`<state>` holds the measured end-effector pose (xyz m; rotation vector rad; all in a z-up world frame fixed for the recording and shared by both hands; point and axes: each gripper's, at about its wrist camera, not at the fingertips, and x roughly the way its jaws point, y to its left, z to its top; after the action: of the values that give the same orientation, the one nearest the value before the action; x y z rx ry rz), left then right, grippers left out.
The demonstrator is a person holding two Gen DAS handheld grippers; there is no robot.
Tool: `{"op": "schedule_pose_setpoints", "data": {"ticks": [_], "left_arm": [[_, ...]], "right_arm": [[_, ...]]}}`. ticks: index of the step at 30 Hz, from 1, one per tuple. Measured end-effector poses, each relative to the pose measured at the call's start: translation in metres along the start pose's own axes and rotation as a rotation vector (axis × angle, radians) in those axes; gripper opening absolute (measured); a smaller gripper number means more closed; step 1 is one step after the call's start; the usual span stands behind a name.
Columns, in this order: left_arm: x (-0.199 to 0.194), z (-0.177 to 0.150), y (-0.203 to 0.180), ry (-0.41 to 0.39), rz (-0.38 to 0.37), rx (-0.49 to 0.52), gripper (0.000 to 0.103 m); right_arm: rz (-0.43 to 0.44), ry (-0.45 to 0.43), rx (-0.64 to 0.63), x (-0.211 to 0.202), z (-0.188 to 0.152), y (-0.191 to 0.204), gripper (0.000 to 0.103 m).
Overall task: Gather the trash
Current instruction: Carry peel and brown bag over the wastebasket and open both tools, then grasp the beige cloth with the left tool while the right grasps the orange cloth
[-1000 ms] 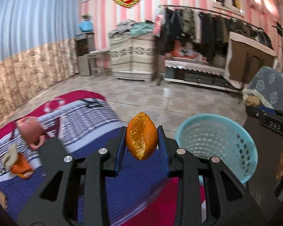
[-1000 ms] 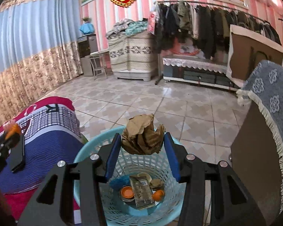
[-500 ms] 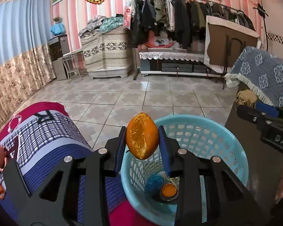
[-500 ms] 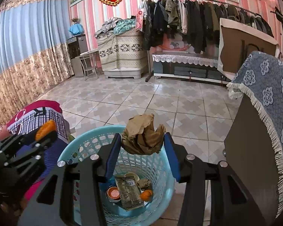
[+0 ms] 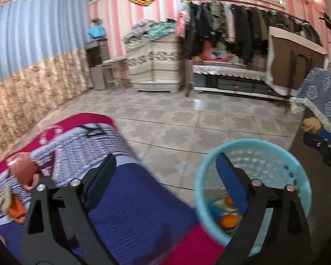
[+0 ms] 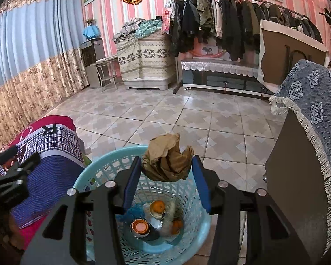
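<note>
The left gripper point(image 5: 165, 174) is hanging with its jaws spread wide and nothing between them, its right finger point(image 5: 230, 187) over the basket point(image 5: 211, 165) and its left over the blanket point(image 5: 130, 198). The right gripper point(image 6: 167, 173) is pinching a crumpled brown paper point(image 6: 167, 160) directly above the basket point(image 6: 94, 174), which is standing on the tiled floor point(image 6: 187, 119) beside the blanket point(image 6: 50, 159). Orange peels point(image 6: 157, 206), a jar point(image 6: 141, 227) and other scraps are lying at the basket's bottom. On the blanket, a pink toy point(image 5: 22, 172) is sitting near more scraps point(image 5: 15, 207).
</note>
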<state>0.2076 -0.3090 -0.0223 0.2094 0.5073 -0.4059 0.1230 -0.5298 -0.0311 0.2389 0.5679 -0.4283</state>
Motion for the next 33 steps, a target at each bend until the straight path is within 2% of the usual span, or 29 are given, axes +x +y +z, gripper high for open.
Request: {"op": "schedule_pose_setpoints", "data": {"ticks": [2, 9, 12, 18, 21, 24, 33], "left_arm": [[-0.008, -0.002, 0.018, -0.004, 0.037, -0.025, 0.097], [-0.031, -0.012, 0.074, 0.000, 0.105, -0.112, 0.097], [-0.041, -0.019, 0.092, 0.007, 0.128, -0.127, 0.097], [-0.068, -0.041, 0.131, 0.009, 0.208, -0.149, 0.097], [-0.082, -0.052, 0.154, 0.018, 0.248, -0.155, 0.097], [-0.095, -0.066, 0.178, 0.031, 0.293, -0.175, 0.097], [-0.112, -0.109, 0.275, 0.111, 0.448, -0.247, 0.097]], "right_arm": [[0.008, 0.004, -0.008, 0.001, 0.000, 0.005, 0.047], [0.025, 0.006, -0.041, 0.004, -0.001, 0.031, 0.053], [0.027, -0.005, -0.058, 0.003, -0.001, 0.044, 0.067], [0.009, -0.038, -0.091, -0.005, 0.001, 0.059, 0.083], [0.010, -0.040, -0.091, -0.006, 0.001, 0.065, 0.084], [0.014, -0.037, -0.099, -0.006, 0.000, 0.076, 0.094], [0.135, -0.025, -0.161, -0.004, -0.014, 0.152, 0.094]]}}
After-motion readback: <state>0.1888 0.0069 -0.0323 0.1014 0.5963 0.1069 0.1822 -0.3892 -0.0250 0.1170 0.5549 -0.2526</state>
